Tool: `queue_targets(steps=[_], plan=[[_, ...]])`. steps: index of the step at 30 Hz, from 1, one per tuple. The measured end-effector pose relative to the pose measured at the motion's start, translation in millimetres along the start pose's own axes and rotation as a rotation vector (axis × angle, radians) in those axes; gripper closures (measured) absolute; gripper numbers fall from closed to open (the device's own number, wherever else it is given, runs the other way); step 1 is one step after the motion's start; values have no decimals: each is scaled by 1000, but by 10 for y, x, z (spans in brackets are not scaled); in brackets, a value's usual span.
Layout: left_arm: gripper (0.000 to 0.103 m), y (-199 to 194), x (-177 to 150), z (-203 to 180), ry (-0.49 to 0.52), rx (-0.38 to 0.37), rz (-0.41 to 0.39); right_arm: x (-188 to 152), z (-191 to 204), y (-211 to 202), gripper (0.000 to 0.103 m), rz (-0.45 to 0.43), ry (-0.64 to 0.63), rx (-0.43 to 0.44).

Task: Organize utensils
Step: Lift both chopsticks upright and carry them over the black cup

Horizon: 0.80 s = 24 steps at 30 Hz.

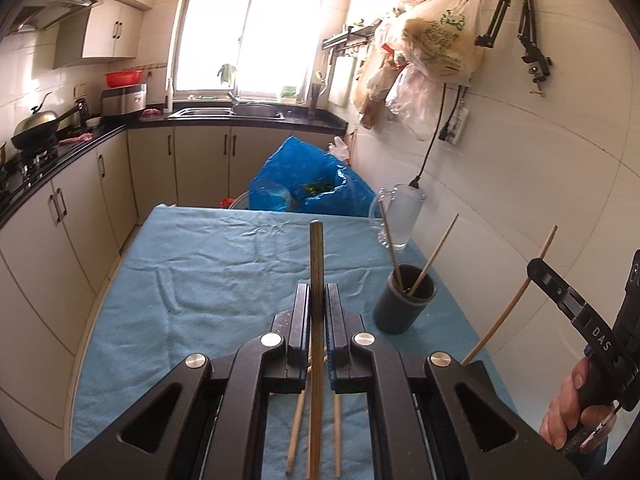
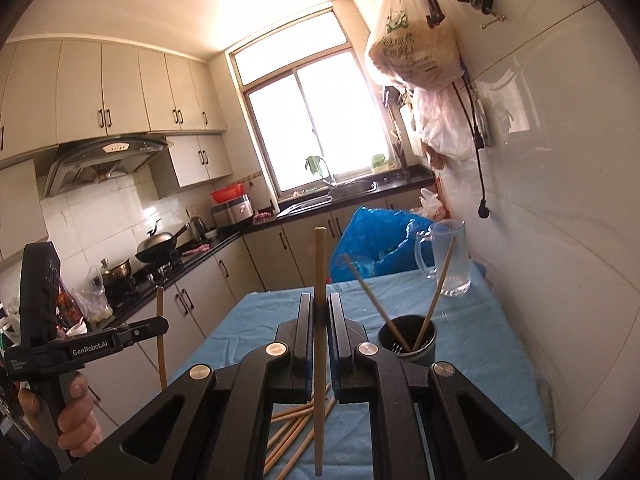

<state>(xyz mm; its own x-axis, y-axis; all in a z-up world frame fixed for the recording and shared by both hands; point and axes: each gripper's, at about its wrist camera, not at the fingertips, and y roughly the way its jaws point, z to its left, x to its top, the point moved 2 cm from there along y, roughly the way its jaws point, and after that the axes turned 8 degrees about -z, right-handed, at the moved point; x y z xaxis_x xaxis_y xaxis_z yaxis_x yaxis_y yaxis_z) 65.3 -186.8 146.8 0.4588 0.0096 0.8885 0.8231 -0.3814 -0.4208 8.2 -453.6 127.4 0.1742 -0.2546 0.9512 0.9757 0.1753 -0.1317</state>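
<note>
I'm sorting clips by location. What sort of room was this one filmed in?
Almost certainly a home kitchen: a wok sits on a gas stove under a range hood, a sink sits below the window, and cabinets line the walls. The work happens on a table with a blue cloth.

Blue cloth, dark grey holder, pale wooden chopsticks.

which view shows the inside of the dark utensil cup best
The right wrist view: it looks into the dark cup, showing its slotted bottom and two chopsticks leaning inside. The left wrist view shows the cup more side-on, its inside mostly dark.
</note>
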Motion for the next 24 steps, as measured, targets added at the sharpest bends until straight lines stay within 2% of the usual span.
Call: queue_targets(steps=[5,14,20,24], plan=[[97,154,171,-181,5,-34,-6,182,-134,38,96,-23,11,-11],[97,464,642,-581,19,-91,-79,550,-393,144,96,-84,25,-51],[97,780,939,-868,13,-140,-113,764,-582,331,96,-119,21,-101],[97,1087,1083,-1007,-8,-160,-103,830,-705,489,96,-126,26,-121]])
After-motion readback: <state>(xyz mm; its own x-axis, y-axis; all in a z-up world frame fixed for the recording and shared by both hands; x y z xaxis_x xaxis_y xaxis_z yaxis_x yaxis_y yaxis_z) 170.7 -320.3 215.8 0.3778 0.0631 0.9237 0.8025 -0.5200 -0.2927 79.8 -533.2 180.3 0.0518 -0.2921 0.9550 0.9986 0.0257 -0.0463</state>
